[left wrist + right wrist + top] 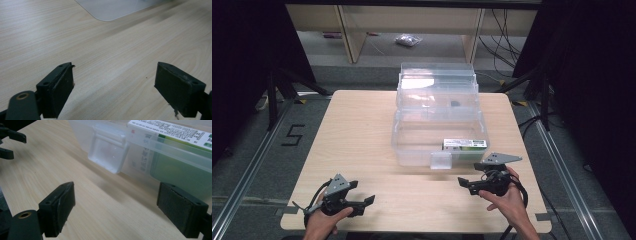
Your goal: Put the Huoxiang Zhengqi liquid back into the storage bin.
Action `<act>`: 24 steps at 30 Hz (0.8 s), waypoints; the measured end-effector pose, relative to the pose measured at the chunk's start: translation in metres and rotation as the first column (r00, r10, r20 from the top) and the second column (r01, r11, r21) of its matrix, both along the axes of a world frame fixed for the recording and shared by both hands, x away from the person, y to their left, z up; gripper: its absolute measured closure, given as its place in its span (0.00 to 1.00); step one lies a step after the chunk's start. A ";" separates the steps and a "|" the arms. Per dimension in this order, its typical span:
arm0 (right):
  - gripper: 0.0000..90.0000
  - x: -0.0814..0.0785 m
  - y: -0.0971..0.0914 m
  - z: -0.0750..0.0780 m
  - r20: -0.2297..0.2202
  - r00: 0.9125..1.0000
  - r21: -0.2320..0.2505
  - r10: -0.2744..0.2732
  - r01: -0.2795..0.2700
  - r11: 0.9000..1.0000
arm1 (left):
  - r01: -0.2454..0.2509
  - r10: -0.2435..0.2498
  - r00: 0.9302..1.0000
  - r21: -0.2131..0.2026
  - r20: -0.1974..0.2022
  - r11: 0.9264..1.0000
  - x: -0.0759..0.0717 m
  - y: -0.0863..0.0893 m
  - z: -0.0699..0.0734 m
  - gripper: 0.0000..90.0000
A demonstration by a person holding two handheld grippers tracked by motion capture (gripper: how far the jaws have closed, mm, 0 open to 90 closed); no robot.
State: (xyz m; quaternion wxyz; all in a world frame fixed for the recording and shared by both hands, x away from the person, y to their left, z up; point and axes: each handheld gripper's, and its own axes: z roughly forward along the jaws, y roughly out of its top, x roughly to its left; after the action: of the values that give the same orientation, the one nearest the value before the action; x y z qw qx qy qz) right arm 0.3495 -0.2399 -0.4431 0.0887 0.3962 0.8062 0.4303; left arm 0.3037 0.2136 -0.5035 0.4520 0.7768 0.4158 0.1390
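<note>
A clear plastic storage box (412,145) stands open on the wooden table (357,135), its lid tilted up behind it. Inside, at the front right corner, lies a green and white carton (464,145), also seen through the box wall as the carton (175,132) in the right gripper view. The box's front latch (441,160) hangs down at the front; the latch (107,152) is close ahead of my right gripper. My left gripper (368,202) rests open near the table's front left, with bare wood between its jaws. My right gripper (462,182) is open just in front of the box.
A small dark item (455,104) lies deeper in the box. Shelving legs and a plastic bag (408,40) stand on the floor behind the table. Cables trail at the right. A floor marking "5" (293,135) lies left of the table.
</note>
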 end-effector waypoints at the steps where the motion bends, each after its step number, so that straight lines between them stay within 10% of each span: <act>1: 0.18 0.001 -0.002 -0.001 0.014 1.000 -0.013 0.010 -0.010 1.000 | 0.000 0.000 1.000 0.000 0.000 1.000 0.000 0.000 0.000 0.17; 24: 0.18 -0.009 -0.007 -0.014 0.014 1.000 0.006 0.008 -0.008 1.000 | -0.003 0.003 1.000 0.000 0.004 1.000 -0.001 -0.001 0.001 0.17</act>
State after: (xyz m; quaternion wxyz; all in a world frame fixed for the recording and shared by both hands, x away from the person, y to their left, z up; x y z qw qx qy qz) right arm 0.3407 -0.2466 -0.4569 0.0914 0.3902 0.8058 0.4359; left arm 0.3027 0.2125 -0.5027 0.4526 0.7759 0.4162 0.1412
